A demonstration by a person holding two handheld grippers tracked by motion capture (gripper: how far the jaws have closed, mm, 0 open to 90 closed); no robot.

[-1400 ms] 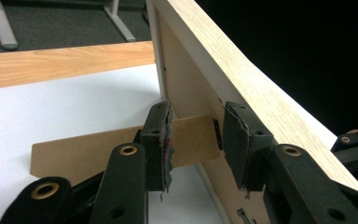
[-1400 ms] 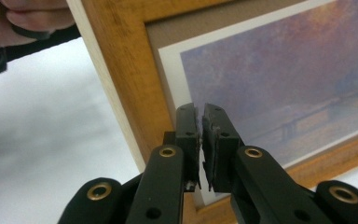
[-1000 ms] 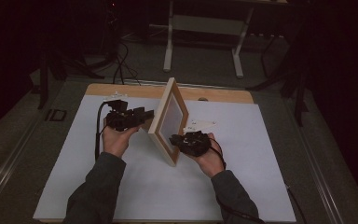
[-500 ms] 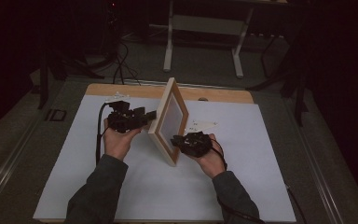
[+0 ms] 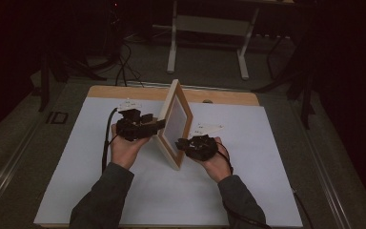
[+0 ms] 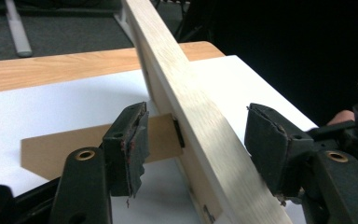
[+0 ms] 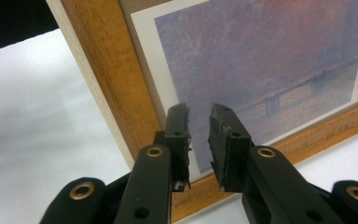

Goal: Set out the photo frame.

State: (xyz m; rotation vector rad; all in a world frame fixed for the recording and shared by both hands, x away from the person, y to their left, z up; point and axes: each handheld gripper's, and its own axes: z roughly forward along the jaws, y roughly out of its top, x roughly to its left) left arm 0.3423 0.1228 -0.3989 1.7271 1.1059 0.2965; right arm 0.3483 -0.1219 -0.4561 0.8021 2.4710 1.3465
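Wooden picture frame (image 5: 175,125) stands on edge near the middle of the white surface (image 5: 267,191), tilted, its cardboard back stand (image 6: 88,147) resting on that surface. Left gripper (image 5: 158,125) reaches the frame's rear side; its fingers (image 6: 133,144) have just been opening and straddle the frame's edge without pressing it. Right gripper (image 5: 181,143) faces the framed print (image 7: 270,60), its fingers (image 7: 177,135) nearly together with a narrow gap, gripping nothing.

Both forearms wear dark grey sleeves (image 5: 106,198). Each hand carries a black gripper with brass-ringed screw holes and worn, chipped black pads (image 6: 135,140). A black cable (image 5: 106,138) trails from the left gripper (image 5: 158,125), which has a pale plate on top.
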